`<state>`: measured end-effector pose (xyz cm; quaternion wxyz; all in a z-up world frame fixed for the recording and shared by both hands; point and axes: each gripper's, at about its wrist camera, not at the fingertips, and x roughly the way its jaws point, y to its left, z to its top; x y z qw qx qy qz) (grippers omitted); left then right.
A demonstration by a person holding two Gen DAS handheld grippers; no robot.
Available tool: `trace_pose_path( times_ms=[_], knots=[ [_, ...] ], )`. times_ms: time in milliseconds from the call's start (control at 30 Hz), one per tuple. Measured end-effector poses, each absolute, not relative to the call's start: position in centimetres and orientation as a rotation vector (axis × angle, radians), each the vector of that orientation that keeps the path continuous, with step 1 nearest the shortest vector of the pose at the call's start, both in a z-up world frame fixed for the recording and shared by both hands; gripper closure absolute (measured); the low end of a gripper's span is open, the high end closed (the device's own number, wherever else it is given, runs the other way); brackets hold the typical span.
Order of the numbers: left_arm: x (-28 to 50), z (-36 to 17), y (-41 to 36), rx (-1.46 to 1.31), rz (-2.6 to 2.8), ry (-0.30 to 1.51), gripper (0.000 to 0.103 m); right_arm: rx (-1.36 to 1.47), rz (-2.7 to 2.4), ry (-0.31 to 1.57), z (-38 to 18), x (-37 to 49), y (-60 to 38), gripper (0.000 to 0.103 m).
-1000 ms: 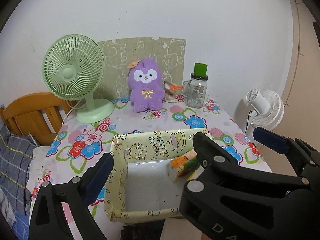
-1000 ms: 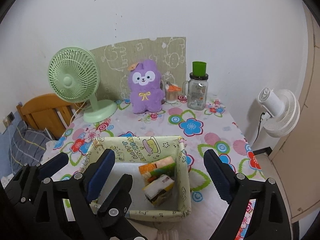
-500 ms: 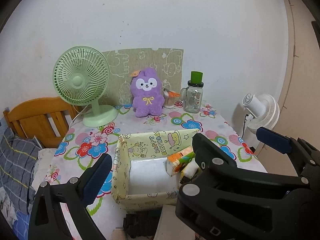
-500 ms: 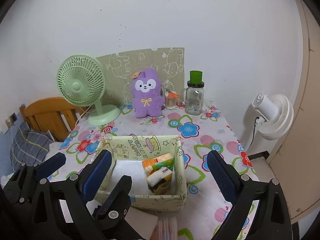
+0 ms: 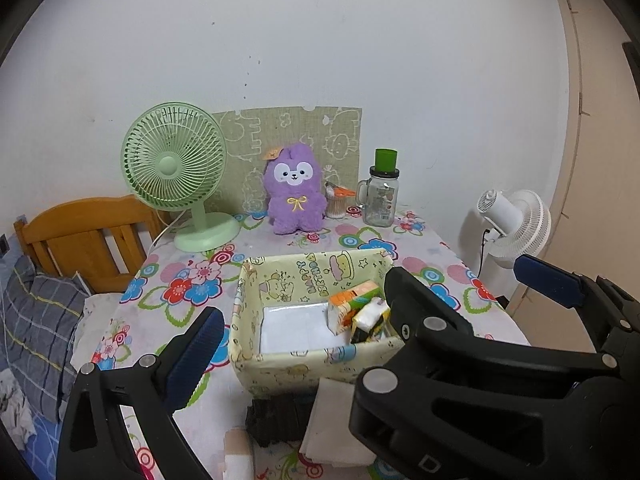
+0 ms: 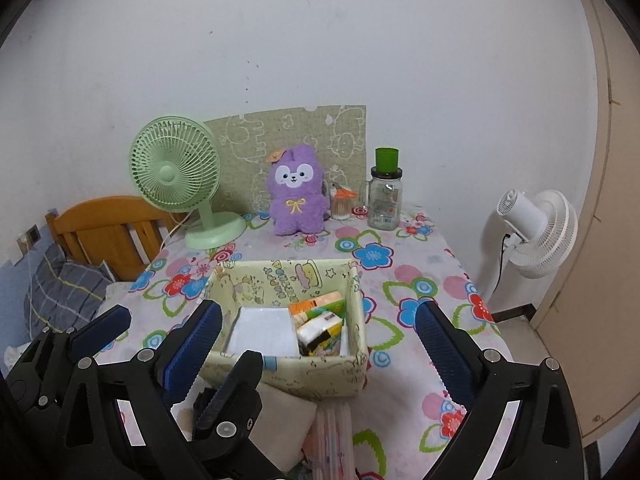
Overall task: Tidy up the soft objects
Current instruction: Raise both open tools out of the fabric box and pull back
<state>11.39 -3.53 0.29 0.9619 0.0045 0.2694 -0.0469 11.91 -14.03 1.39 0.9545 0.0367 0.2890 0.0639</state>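
Note:
A yellow cartoon-print fabric box (image 5: 280, 372) (image 6: 344, 380) sits on the flowered table. Inside it lie a white flat pack (image 5: 296, 326) (image 6: 262, 330) and two tissue packs (image 5: 354, 306) (image 6: 320, 320). In front of the box lie a black cloth (image 5: 276, 416) (image 6: 204, 402), a white folded cloth (image 5: 332, 420) (image 6: 284, 420) and a pink striped item (image 6: 332, 436). A purple plush (image 5: 294, 194) (image 6: 296, 196) stands at the back. My left gripper (image 5: 352, 320) and right gripper (image 6: 316, 340) are both open and empty, held above the near side of the box.
A green desk fan (image 5: 176, 172) stands back left, a glass jar with green cup (image 5: 382, 196) and a small pot (image 5: 336, 200) back right. A white floor fan (image 5: 512, 224) stands right of the table, a wooden bed frame (image 5: 84, 232) left.
Both grippers have pulled back and up from the box, so more of the table and the cloths in front of the box now show. Both stay open.

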Motion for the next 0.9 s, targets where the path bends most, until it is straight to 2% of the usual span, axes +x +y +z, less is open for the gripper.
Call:
trace_pose_path(
  times_ms=[467, 900],
  knots=[
    [7.6, -0.8, -3.8, 0.021, -0.084, 0.515, 0.002, 0.067, 0.133, 0.572, 0.4, 8.1, -14.2, 0.004],
    [5.7, -4.0, -3.5, 0.013, -0.084, 0.539, 0.002, 0.058, 0.139, 0.594, -2.5, 6.0, -13.6, 0.004]
  ],
)
